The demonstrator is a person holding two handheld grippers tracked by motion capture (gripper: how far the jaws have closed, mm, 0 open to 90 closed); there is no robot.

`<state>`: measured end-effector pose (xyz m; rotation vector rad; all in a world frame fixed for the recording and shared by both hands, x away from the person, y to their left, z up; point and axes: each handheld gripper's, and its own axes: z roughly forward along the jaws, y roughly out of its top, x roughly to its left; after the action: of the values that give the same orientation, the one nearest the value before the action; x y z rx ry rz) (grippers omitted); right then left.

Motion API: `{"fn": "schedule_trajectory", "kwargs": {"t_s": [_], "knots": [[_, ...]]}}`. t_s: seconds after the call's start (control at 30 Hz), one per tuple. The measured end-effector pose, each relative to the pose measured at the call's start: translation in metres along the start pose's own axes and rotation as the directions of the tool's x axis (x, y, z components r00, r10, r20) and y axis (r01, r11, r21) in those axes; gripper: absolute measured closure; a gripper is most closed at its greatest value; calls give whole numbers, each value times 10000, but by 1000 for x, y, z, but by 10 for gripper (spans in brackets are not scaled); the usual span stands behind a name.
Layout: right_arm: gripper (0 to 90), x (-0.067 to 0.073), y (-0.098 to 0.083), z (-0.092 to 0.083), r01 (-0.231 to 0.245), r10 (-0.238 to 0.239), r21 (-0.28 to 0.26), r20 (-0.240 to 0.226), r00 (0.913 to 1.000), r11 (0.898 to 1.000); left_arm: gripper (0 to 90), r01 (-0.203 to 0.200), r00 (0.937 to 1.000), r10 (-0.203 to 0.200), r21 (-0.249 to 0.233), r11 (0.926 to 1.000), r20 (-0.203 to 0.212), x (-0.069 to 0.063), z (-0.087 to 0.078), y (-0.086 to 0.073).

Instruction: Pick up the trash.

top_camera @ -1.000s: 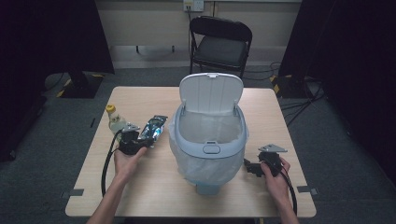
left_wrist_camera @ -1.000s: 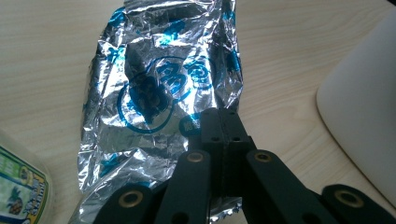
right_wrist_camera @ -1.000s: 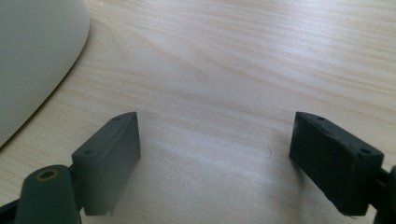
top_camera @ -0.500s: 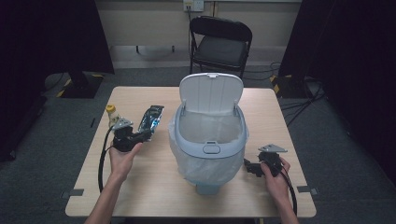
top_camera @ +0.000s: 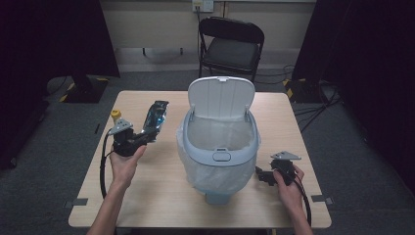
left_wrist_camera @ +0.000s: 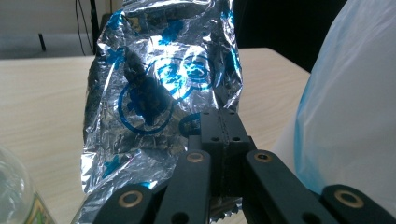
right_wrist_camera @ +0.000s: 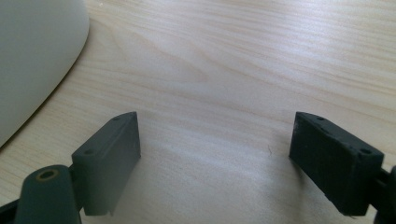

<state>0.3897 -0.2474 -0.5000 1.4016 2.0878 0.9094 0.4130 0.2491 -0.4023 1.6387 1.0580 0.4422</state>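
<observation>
Left gripper view | foil packet point(left_wrist_camera: 163, 93): crinkled silver, blue print, probably empty | jaws clamp its lower edge

A light wooden tabletop point(top_camera: 161, 196) is standing on grey carpet point(top_camera: 44, 196). A black folding chair point(top_camera: 230, 46) is sitting behind it, before a pale wall point(top_camera: 151, 24) with a socket point(top_camera: 203, 5). Dark curtains point(top_camera: 54, 34) are hanging at both sides, and cables point(top_camera: 318, 105) are trailing across the floor.
</observation>
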Motion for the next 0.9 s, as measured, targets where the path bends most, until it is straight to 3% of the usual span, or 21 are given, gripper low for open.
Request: {"fn": "schedule_trajectory", "kwargs": {"t_s": [0.23, 0.43, 0.63, 0.73, 0.9], "knots": [[152, 0, 0, 0, -6, 6, 3, -3, 10000, 10000, 900, -291, 9993, 306, -600, 9978, 236, -12, -13, 14], [152, 0, 0, 0, -3, 3, 1, -3, 10000, 10000, 900, -567, 9978, 593, -822, 9950, 290, -20, -22, 22], [152, 0, 0, 0, 1, -1, 0, 1, 10000, 10000, 900, -758, 9955, 824, -1272, 9890, 477, -30, -33, 31], [152, 0, 0, 0, 3, -3, -1, 2, 10000, 10000, 900, -1075, 9921, 1148, -1299, 9857, 500, -36, -38, 36], [152, 0, 0, 0, 1, -1, 0, -1, 10000, 10000, 900, -1044, 9917, 1145, -1524, 9828, 589, -39, -44, 41]]}}
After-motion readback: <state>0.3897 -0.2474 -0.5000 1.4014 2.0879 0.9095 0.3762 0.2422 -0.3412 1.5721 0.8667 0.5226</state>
